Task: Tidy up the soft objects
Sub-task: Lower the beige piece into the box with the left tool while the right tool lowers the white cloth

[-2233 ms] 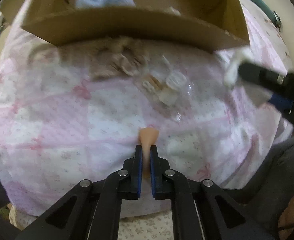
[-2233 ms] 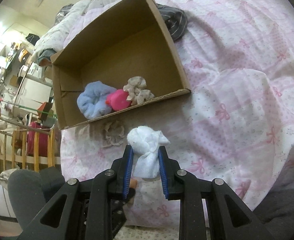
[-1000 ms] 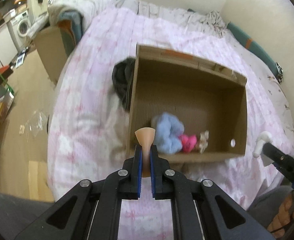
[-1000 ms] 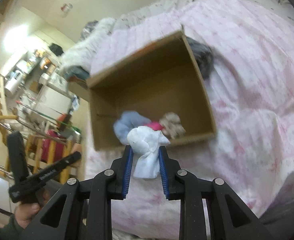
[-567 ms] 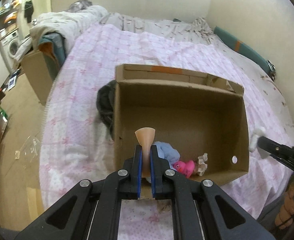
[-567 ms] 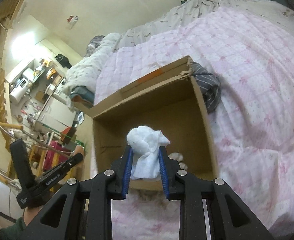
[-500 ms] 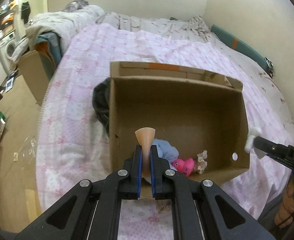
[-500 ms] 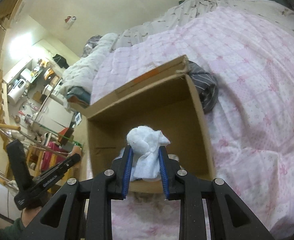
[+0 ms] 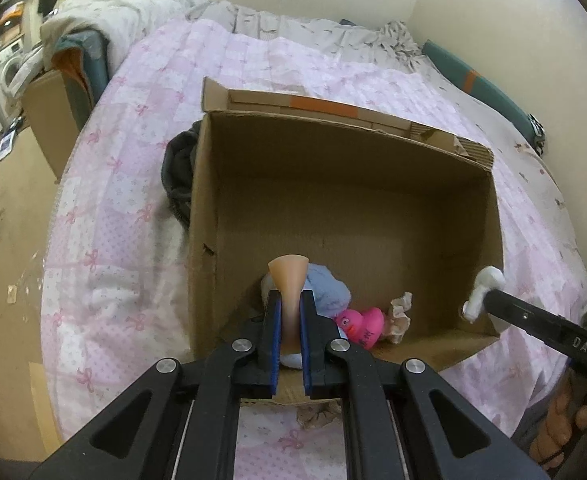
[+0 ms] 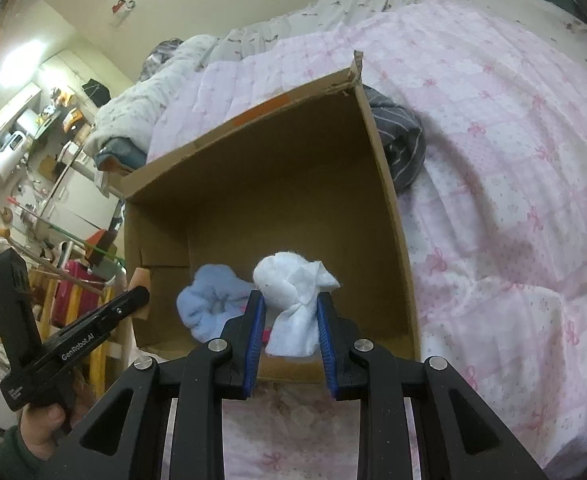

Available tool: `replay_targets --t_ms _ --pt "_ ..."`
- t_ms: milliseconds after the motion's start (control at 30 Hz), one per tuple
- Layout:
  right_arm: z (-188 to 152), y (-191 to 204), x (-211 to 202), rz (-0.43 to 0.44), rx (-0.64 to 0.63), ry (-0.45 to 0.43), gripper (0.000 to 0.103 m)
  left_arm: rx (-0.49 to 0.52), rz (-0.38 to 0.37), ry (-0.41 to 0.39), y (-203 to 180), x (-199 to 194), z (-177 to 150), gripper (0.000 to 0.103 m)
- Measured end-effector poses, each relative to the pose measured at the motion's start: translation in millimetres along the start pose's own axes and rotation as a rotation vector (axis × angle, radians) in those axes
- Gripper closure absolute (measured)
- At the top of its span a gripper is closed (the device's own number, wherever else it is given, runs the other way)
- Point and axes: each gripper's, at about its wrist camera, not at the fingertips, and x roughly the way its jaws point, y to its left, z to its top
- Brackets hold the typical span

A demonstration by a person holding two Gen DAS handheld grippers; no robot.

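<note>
An open cardboard box [image 9: 373, 148] [image 10: 389, 184] stands on the pink bed. Inside it lie a light blue fluffy scrunchie [image 9: 329, 288] [image 10: 209, 296], a pink rubber duck [image 9: 361, 322] and a beige scrunchie [image 9: 399, 316]. My left gripper [image 9: 289, 312] is shut on a peach soft piece [image 9: 289, 280] and holds it over the box's near left corner. My right gripper [image 10: 289, 312] is shut on a white knotted cloth [image 10: 293, 296] over the box's near edge. The right gripper also shows in the left wrist view [image 9: 489, 292], the left gripper in the right wrist view [image 10: 133, 296].
A dark striped garment [image 9: 177, 172] [image 10: 401, 148] lies against the box's outer side. A brownish scrunchie [image 9: 317, 412] lies on the bedspread [image 9: 125, 184] in front of the box. A second cardboard box [image 9: 49, 116] and the floor are off the bed's left side.
Both grippers have risen from the bedspread with their items and moved forward to the box's near edge. The box now fills more of both views.
</note>
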Motion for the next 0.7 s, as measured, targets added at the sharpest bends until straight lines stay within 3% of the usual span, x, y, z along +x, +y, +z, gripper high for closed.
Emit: replay_targets --t_ms 433,567,700 --pt "-2.6 4.1 5.4 -0.036 -0.015 0.023 0.076 0.029 0.013 0.004 -6.8 0.4 -2.9 0.094" --pt "-3.3 5.8 5.2 -0.035 -0.022 0.022 0.076 0.029 0.025 -0.003 -7.9 -0.6 -4.2 0.086" --pt "-4.0 5.3 6.1 -0.029 -0.023 0.025 0.076 0.050 0.054 -0.009 -10.9 -0.8 -5.8 0.085"
